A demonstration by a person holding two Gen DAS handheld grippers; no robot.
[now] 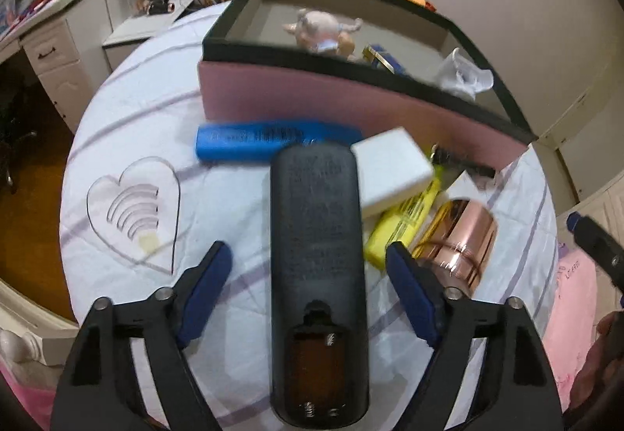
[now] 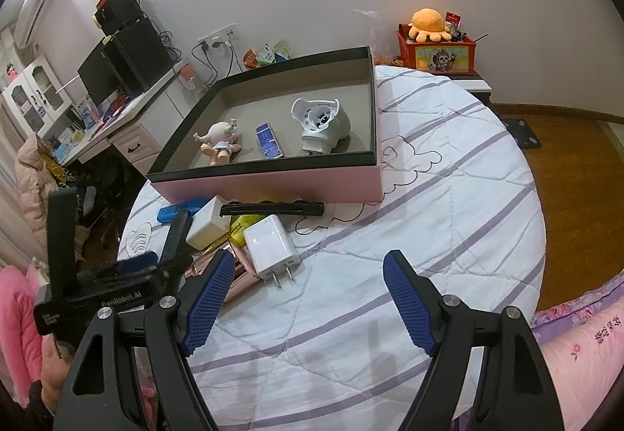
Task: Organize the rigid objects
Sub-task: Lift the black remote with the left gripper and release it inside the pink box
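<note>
A black remote [image 1: 318, 259], back up with its battery bay uncovered, lies on the bed between the fingers of my left gripper [image 1: 308, 275]; the jaws are wide open and do not touch it. Behind it lie a blue box [image 1: 249, 142], a white block [image 1: 392, 170], a yellow pack [image 1: 405, 220] and a shiny pink tin [image 1: 464, 236]. My right gripper [image 2: 308, 294] is open and empty above the quilt, right of a white charger [image 2: 271, 246]. The pink box [image 2: 273, 185] holds a doll [image 2: 220, 146], a blue card [image 2: 269, 140] and a white plastic part [image 2: 321, 125].
A black comb [image 2: 273, 209] lies in front of the pink box. A clear heart-shaped plate [image 1: 134, 207] lies on the quilt at left. A desk with a monitor [image 2: 117, 68] stands left of the bed. A red toy box [image 2: 440, 49] sits by the wall.
</note>
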